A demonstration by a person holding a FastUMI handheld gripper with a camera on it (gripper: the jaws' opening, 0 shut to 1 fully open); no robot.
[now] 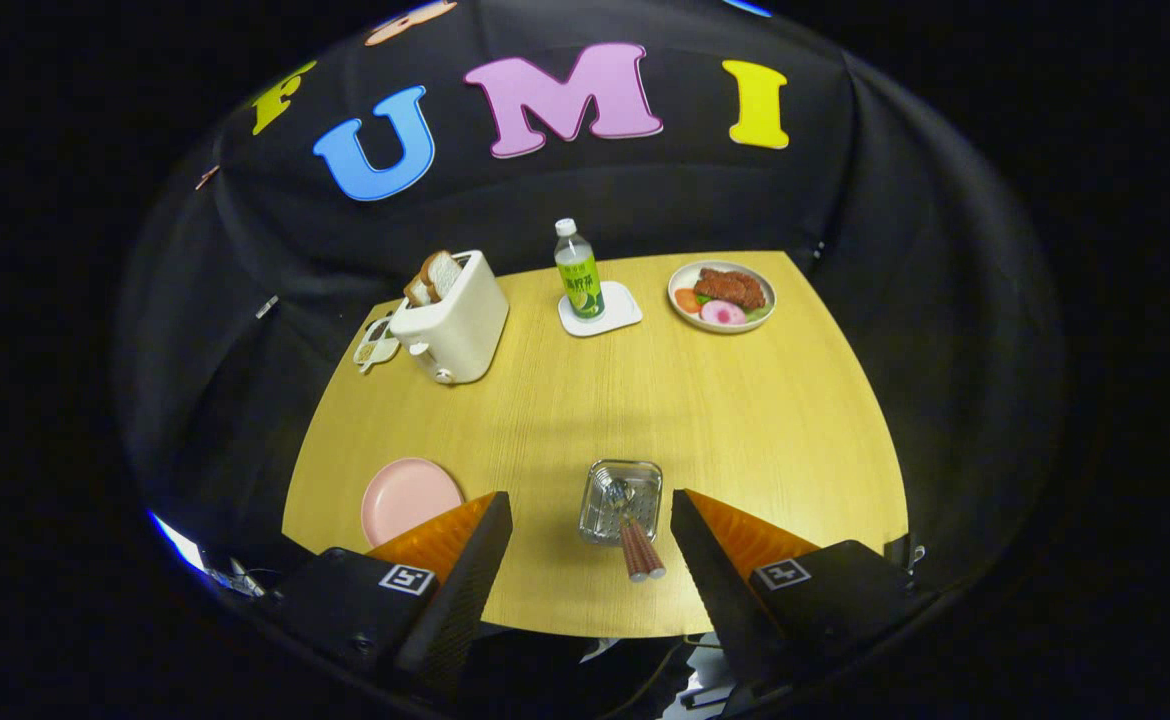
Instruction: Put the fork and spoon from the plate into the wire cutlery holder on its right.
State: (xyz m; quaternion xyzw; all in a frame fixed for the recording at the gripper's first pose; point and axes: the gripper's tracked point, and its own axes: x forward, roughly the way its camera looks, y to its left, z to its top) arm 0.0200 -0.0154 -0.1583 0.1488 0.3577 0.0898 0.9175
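Between the spread fingers of the gripper (590, 520), which clasp nothing, stands the wire cutlery holder (621, 500) with two handles (640, 550) leaning out, so fork and spoon look already stowed. Left of it, the pink plate (410, 498) lies bare. Beyond, the table (725, 420) offers open room; the toaster (453, 318), bottle (578, 270) and food plate (722, 296) sit well apart near the far edge.

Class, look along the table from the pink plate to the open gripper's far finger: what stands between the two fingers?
In the gripper view, the wire cutlery holder stands between the open gripper's fingers, right of the pink plate, with two brown cutlery handles sticking out of it.
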